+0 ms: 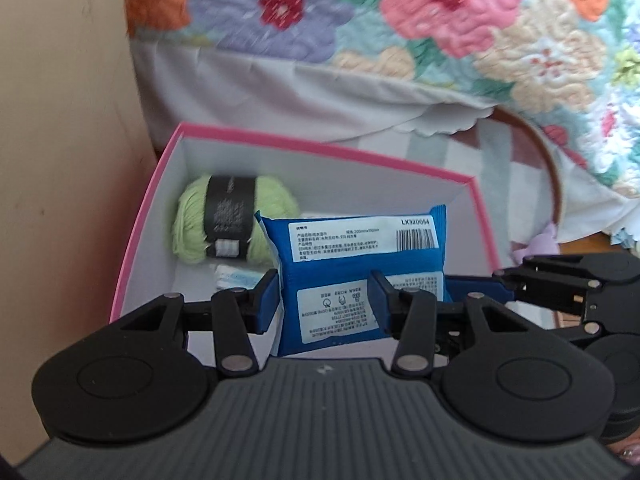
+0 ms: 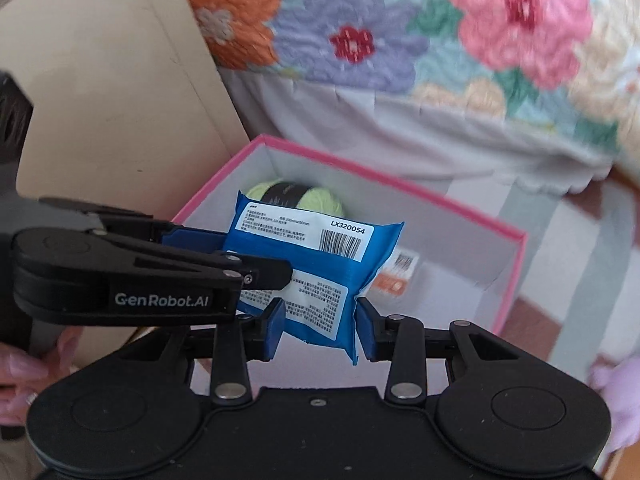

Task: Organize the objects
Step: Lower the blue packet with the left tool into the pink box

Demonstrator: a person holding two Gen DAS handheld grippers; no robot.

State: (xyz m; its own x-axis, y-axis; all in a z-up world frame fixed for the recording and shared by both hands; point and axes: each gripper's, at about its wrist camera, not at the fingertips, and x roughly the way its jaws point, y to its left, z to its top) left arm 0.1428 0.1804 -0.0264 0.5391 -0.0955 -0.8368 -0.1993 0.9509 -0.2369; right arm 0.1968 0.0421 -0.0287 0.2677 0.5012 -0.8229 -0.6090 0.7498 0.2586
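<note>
Both grippers have hold of the same blue wipes packet (image 1: 352, 264), which hangs over the open pink-rimmed box (image 1: 132, 236). The left gripper (image 1: 324, 300) pinches the packet's lower half, pads pressed into its sides. The right gripper (image 2: 320, 330) clamps the packet's near corner, its blue fingers (image 2: 275, 330) denting the wrapper. Down in the box, behind the packet, lies a ball of green yarn (image 1: 192, 224) in the far corner, and a small white sachet (image 1: 232, 278) rests on the floor beside it
</note>
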